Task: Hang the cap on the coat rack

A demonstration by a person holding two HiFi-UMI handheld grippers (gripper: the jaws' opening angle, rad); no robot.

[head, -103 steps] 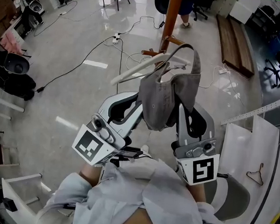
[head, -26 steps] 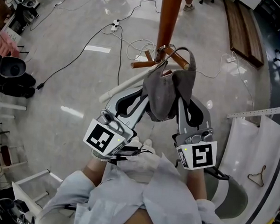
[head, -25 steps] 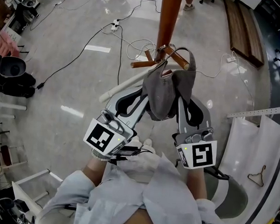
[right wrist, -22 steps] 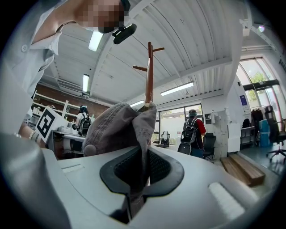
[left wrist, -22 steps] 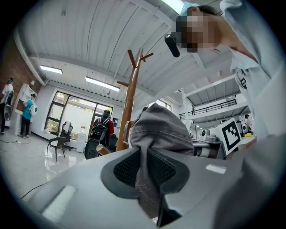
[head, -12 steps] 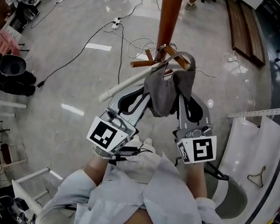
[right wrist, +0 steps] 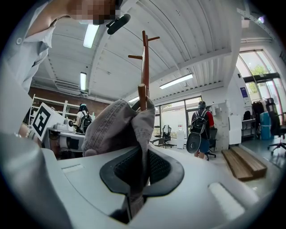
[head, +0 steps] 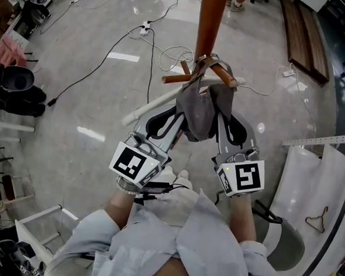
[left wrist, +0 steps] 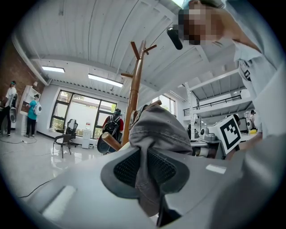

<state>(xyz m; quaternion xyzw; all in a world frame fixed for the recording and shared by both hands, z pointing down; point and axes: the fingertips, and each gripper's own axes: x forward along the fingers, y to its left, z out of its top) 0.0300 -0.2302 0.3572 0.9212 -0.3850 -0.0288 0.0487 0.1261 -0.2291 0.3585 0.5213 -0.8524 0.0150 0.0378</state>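
Note:
A grey cap hangs between both grippers, right up against the brown wooden coat rack. Its back strap loops round the rack's right-hand peg; another peg sticks out to the left. My left gripper is shut on the cap's left side, my right gripper on its right side. The left gripper view has cap fabric pinched in the left gripper, the rack just behind. The right gripper view shows the cap clamped in the right gripper, with a peg poking above it.
Cables and a power strip lie on the glossy floor around the rack's base, beside a white tube. Wooden planks lie at the far right. A wire hanger rests on a white surface at right. A person with a backpack stands beyond.
Both grippers have carried the cap forward to the rack. The strap, earlier just short of the right peg, now sits around it.

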